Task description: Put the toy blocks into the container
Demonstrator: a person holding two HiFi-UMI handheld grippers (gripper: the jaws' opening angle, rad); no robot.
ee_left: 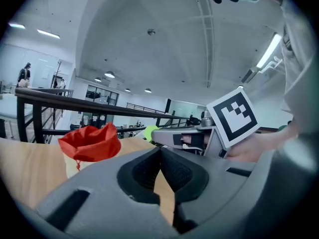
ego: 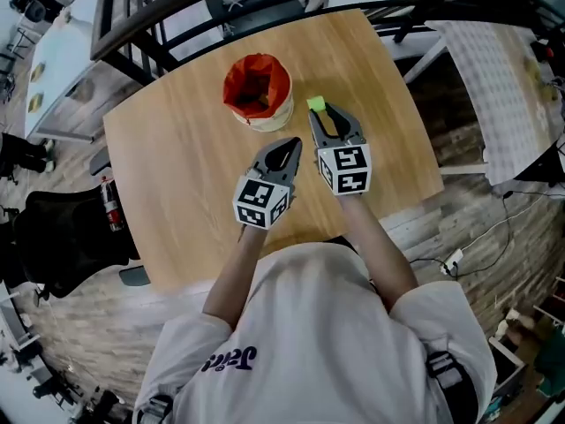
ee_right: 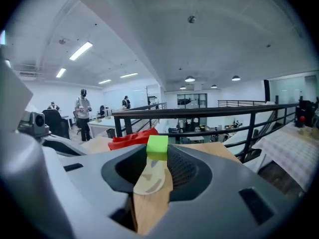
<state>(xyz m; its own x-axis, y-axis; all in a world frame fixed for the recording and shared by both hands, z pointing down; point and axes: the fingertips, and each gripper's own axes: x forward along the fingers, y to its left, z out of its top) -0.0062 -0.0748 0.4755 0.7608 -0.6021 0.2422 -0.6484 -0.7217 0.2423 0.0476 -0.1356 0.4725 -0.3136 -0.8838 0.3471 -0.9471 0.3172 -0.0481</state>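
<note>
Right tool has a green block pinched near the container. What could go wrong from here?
1. The block sits only at the very tips of the right tool, so it may slip out before reaching the container.
2. It is beside the container, not over it; an early release would drop it on the table.
3. The red liner folds loosely over the rim and could deflect the block.

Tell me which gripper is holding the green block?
The right gripper. The green block is pinched between its tips. The left gripper beside it is shut, with nothing in it.
</note>
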